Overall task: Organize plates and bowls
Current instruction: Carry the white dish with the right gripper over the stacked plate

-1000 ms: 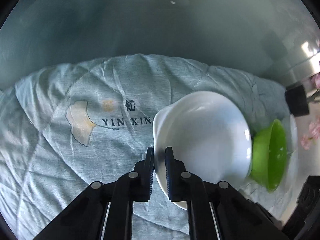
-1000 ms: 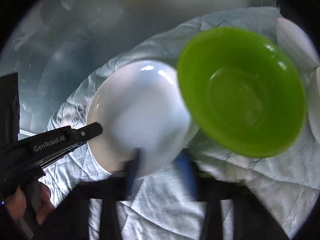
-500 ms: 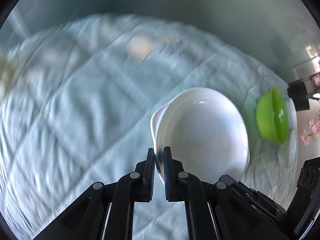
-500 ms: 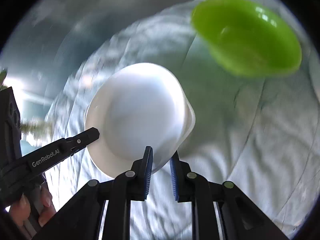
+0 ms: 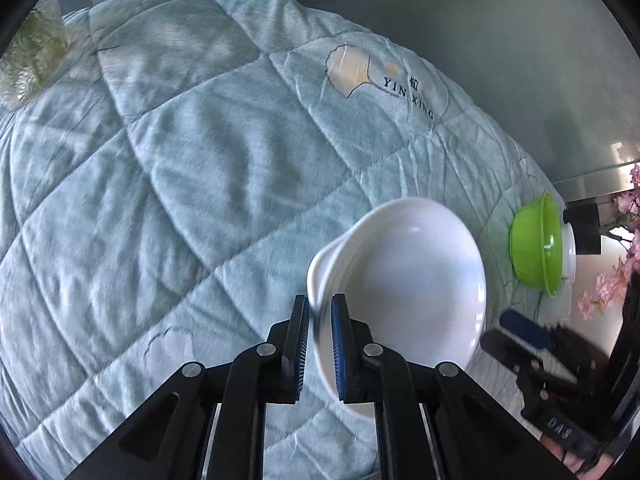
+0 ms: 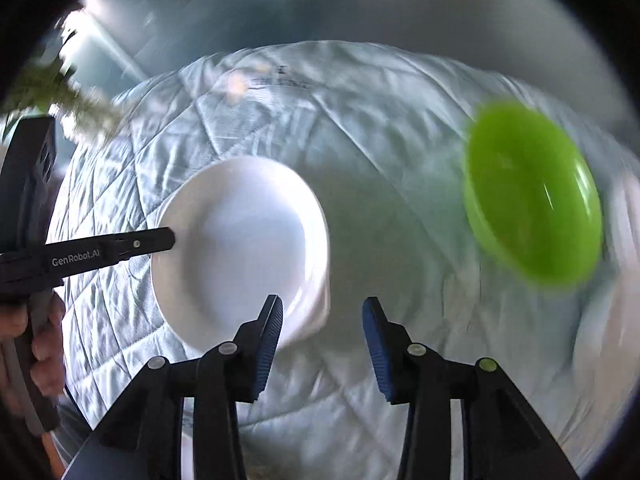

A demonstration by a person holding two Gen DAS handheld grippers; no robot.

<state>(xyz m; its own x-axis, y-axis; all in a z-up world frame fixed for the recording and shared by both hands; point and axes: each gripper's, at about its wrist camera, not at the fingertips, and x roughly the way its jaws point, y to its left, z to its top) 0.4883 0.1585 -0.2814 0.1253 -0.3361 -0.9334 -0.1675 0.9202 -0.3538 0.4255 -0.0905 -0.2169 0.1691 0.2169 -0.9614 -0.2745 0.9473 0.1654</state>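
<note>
I am pinching the white bowl [image 5: 396,276] by its rim in my left gripper [image 5: 320,344] — my right gripper [image 6: 322,344], fingers just opened and empty, is leaving it one-sided, so it could tip onto the quilt [image 5: 192,152]

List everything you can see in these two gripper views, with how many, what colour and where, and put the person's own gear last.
white bowl: one, white, rim clamped by the left gripper, tilted above the quilt
green bowl: one, bright green, on the quilt's far right
white dishes: number unclear, white, right behind the green bowl
quilt: one, pale blue, quilted, with a ginkgo leaf print, spread under everything
pink blossoms: one spray, pink, right edge of the left wrist view
greenery: one clump, green, blurred, upper left corner
left gripper: one, black, shut on the white bowl
right gripper: one, black with blue pads, jaws just opened, nothing between them
hand: one, around the left gripper's handle
</note>
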